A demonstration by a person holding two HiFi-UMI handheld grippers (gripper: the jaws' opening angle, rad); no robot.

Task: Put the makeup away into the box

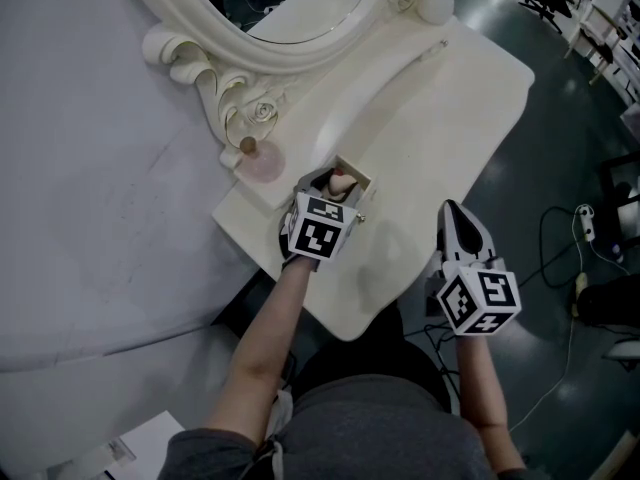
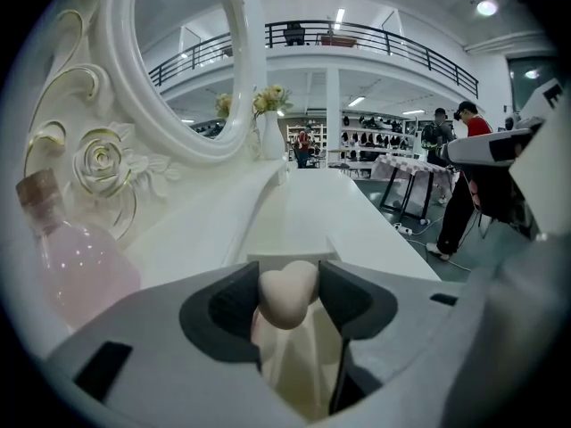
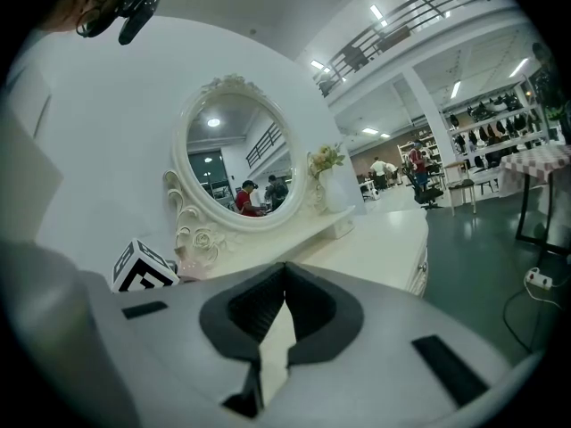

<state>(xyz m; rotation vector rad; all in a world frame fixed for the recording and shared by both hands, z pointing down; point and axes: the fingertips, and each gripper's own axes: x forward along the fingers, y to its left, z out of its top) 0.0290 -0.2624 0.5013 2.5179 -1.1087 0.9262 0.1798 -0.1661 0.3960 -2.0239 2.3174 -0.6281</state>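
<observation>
A beige, heart-shaped makeup sponge [image 2: 287, 294] sits pinched between the pads of my left gripper [image 2: 287, 282]. It hangs just over the open top of a small cream box [image 2: 302, 374]. In the head view the left gripper [image 1: 333, 185] points into that box [image 1: 362, 181] near the table's front left, with the sponge [image 1: 341, 180] showing at its tips. My right gripper [image 1: 453, 211] hovers off the table's front right edge. Its jaws [image 3: 285, 279] are shut with nothing in them.
A round pink bottle [image 1: 263, 159] with a cork-coloured cap [image 2: 40, 190] stands just left of the box, against the base of the ornate white mirror [image 1: 262, 28]. The white vanity top [image 1: 440, 98] stretches away beyond the box. Cables lie on the floor at the right [image 1: 570, 268].
</observation>
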